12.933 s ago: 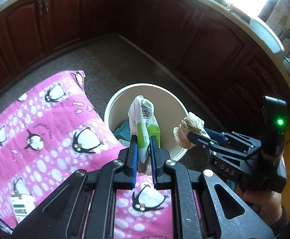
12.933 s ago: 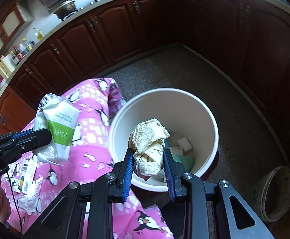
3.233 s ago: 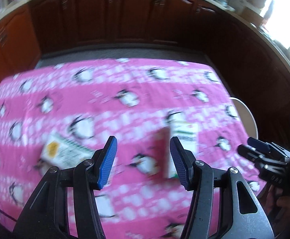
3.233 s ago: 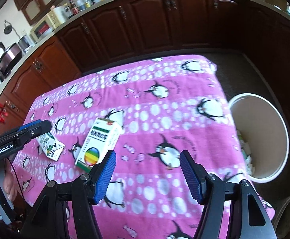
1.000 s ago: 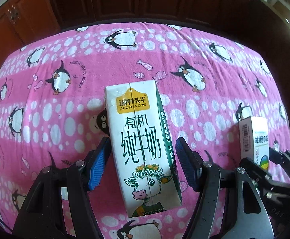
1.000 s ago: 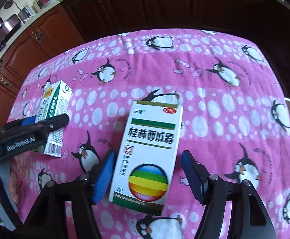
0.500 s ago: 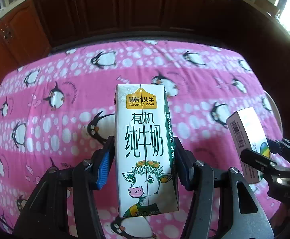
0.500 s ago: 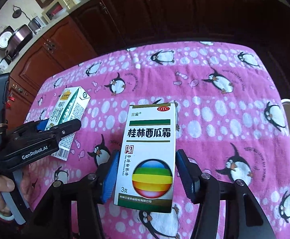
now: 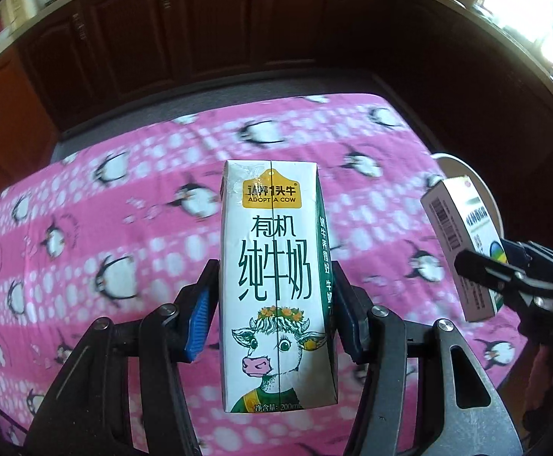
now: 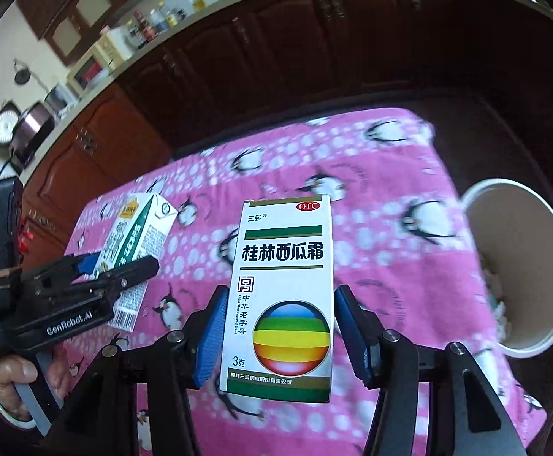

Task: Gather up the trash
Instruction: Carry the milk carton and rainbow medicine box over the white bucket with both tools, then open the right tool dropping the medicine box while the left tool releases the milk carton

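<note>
My left gripper (image 9: pixel 274 304) is shut on a white and green milk carton (image 9: pixel 276 258) with a cow on its front, held above the pink penguin cloth (image 9: pixel 86 228). The right gripper (image 10: pixel 276 323) is shut on a white medicine box (image 10: pixel 282 296) with a rainbow ball, also lifted off the cloth. Each view shows the other gripper with its load: the medicine box (image 9: pixel 462 243) at the right edge, the milk carton (image 10: pixel 135 243) at the left. A cream trash bin (image 10: pixel 542 266) stands on the floor past the table's right edge, with pale scraps inside.
Dark wooden cabinets (image 9: pixel 219 30) ring the room under a counter with bottles and appliances (image 10: pixel 97 60). A person's hand (image 10: pixel 14 376) holds the left gripper's handle. Dark floor (image 10: pixel 485 114) lies between table and cabinets.
Both grippers closed on their boxes and lifted them off the cloth. The table now looks farther below, and the trash bin has come into view at the right.
</note>
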`<act>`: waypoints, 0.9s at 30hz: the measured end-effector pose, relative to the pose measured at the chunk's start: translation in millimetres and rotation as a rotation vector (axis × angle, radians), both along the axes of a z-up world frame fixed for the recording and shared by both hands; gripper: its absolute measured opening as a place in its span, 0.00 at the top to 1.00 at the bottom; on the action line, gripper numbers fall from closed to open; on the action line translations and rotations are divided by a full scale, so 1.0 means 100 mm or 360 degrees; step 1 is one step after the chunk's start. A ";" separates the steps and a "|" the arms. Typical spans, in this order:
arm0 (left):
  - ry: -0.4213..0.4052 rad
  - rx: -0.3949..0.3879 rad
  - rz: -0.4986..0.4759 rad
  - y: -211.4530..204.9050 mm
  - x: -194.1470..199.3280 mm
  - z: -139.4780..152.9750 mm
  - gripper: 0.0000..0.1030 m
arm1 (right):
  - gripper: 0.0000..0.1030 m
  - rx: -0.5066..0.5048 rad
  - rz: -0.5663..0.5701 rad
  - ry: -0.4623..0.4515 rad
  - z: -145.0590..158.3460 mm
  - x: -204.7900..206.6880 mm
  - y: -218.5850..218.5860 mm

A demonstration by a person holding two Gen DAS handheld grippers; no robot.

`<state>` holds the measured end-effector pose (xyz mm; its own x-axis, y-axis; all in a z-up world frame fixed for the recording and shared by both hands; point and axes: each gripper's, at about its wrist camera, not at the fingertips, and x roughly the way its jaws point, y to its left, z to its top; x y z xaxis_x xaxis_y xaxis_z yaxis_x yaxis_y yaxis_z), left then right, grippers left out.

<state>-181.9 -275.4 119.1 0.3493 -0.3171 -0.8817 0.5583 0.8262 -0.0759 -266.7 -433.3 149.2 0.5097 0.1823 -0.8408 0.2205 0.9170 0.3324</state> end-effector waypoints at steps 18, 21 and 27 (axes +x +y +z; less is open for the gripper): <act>0.0060 -0.0035 -0.0414 -1.55 -0.36 0.07 0.48 | 0.48 -0.0023 -0.0507 0.0060 -0.05 -0.80 -1.59; 0.0110 -0.0057 -0.0456 -1.77 -0.37 0.02 0.48 | 0.48 -0.0017 -0.0570 0.0094 -0.15 -0.88 -1.79; 0.0196 -0.0070 -0.0530 -2.22 -0.43 -0.12 0.48 | 0.48 0.0008 -0.0656 0.0172 -0.41 -0.95 -2.08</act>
